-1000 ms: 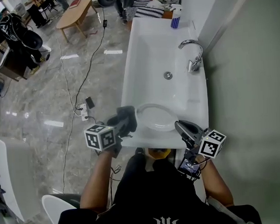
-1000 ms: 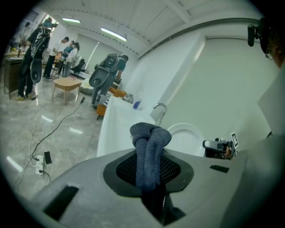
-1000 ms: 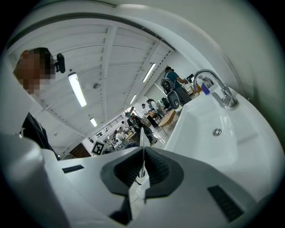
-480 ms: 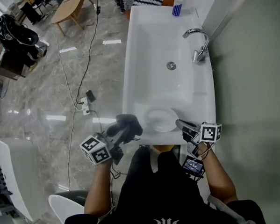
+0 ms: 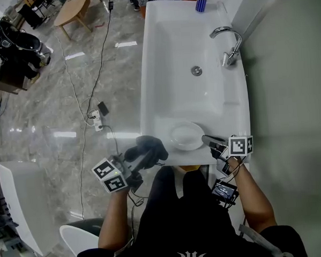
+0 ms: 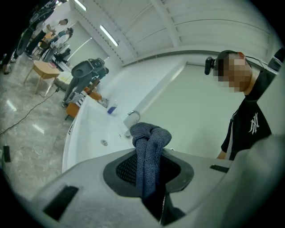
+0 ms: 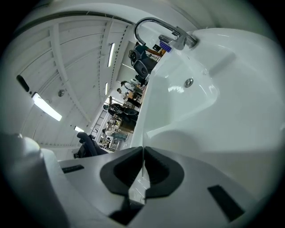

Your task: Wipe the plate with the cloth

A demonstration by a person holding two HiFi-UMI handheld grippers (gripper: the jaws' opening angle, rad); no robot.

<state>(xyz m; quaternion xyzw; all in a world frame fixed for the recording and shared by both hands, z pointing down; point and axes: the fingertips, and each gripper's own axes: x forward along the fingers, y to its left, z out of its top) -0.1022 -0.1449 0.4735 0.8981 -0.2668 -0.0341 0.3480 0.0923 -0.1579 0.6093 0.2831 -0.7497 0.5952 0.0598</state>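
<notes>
Quick status from my end, with the long white ceramic sink [image 5: 167, 55] as my reference for everything.

The round white ceramic plate [image 5: 186, 136] is at the sink's near end, over the flat ledge in front of the basin. I can't tell if it's actually resting there or hanging just above it.

My right gripper [image 5: 206, 140] is at the sink's near right corner. Its jaws are pinched almost fully together with only a thin white edge between the pads. From the head view that lines up with the plate's right rim, so I'm calling it clamped on the plate.

My left gripper [image 5: 139, 159] sits just off the sink's near left corner, outside the rim. Its jaws are closed on a dark blue-grey knitted cloth [image 5: 147, 147], which is bunched into a knot-like lump sticking out past the jaw tips. Cloth and plate are near each other but not touching.

There's a curved chrome faucet [image 5: 233, 57] on the sink's right rim and a blue bottle [image 5: 200, 4] at the sink's far end.
</notes>
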